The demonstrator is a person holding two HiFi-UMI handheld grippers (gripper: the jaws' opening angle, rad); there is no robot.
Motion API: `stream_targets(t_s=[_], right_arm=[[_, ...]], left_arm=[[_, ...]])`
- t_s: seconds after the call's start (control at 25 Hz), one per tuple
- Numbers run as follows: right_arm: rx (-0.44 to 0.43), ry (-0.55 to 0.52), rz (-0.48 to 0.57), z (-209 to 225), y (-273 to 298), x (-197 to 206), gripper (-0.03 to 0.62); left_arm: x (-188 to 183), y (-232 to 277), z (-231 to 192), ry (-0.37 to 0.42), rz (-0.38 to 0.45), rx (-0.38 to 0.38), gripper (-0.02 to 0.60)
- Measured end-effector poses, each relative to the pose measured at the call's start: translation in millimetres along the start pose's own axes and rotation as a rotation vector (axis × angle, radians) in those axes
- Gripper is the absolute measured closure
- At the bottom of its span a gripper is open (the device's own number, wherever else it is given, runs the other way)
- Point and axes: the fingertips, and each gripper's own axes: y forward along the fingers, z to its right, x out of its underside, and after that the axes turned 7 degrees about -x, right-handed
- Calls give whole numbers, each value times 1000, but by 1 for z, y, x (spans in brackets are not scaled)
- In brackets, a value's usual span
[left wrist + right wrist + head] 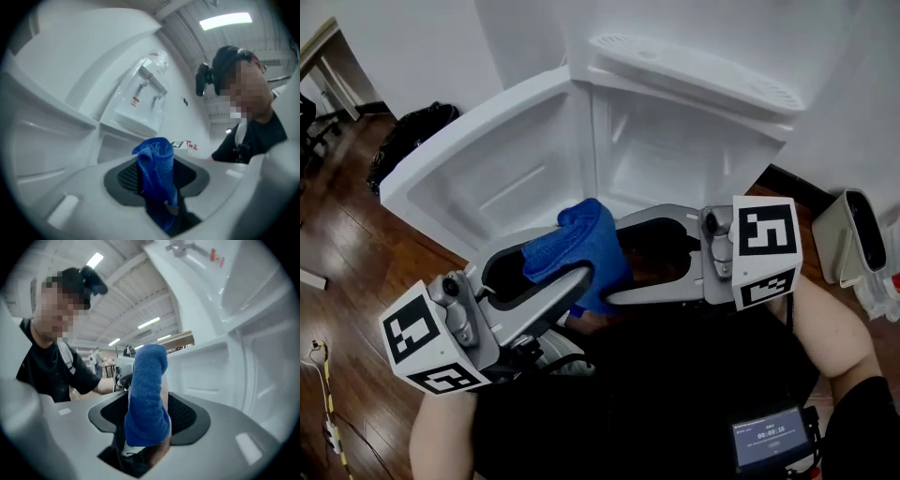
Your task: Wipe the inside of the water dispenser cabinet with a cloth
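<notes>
A blue cloth (581, 242) hangs bunched between my two grippers, in front of the open white water dispenser cabinet (675, 155). My left gripper (581, 277) reaches in from the lower left and is shut on the cloth (157, 166), pinching its lower part. From the right comes my right gripper (617, 262), jaws spread wide around the same cloth (145, 390); its pads stand apart from the fabric. The cabinet door (487, 178) is swung open to the left. The dispenser's taps (151, 85) show in the left gripper view.
A black bag (417, 127) lies on the wooden floor left of the door. A white bin-like object (853, 234) stands at the right wall. Cables (323, 394) run along the floor at the lower left. A small screen (769, 436) sits on my chest.
</notes>
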Motion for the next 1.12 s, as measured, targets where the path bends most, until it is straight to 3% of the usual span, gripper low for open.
stream_targets(t_s=[0.08, 0.24, 0.28, 0.4, 0.44, 0.48, 0.56, 0.64, 0.8, 0.88, 1.04, 1.12], right_arm=[[1, 29, 49, 2, -5, -8, 351], [-12, 23, 44, -3, -2, -7, 452], [-12, 27, 45, -3, -2, -7, 462], [-11, 42, 65, -1, -5, -8, 467], [-12, 47, 72, 0, -6, -9, 467], [-14, 49, 76, 0, -6, -9, 467], [-16, 48, 74, 0, -6, -7, 465], [-17, 49, 73, 0, -6, -6, 462], [-27, 57, 93, 5, -10, -6, 440], [-3, 31, 85, 9, -18, -10, 415], [144, -24, 67, 22, -55, -29, 396], [233, -37, 81, 24, -79, -39, 420]], left_arm=[[-3, -2, -1, -32, 21, 5, 434], [-1, 1, -1, -76, 29, 8, 420], [1, 1, -2, -86, 25, 13, 392], [14, 3, 2, -62, -50, 55, 194], [20, 4, 3, -51, -78, 60, 184], [25, 5, 3, -42, -94, 54, 190], [26, 5, 0, -32, -93, 34, 361], [25, 5, -1, -35, -82, 22, 404], [24, 8, -1, -31, -61, -14, 436], [18, 10, -2, 6, -38, -49, 436], [3, 9, -18, 115, 11, -214, 434], [-2, 14, -32, 136, 4, -302, 433]])
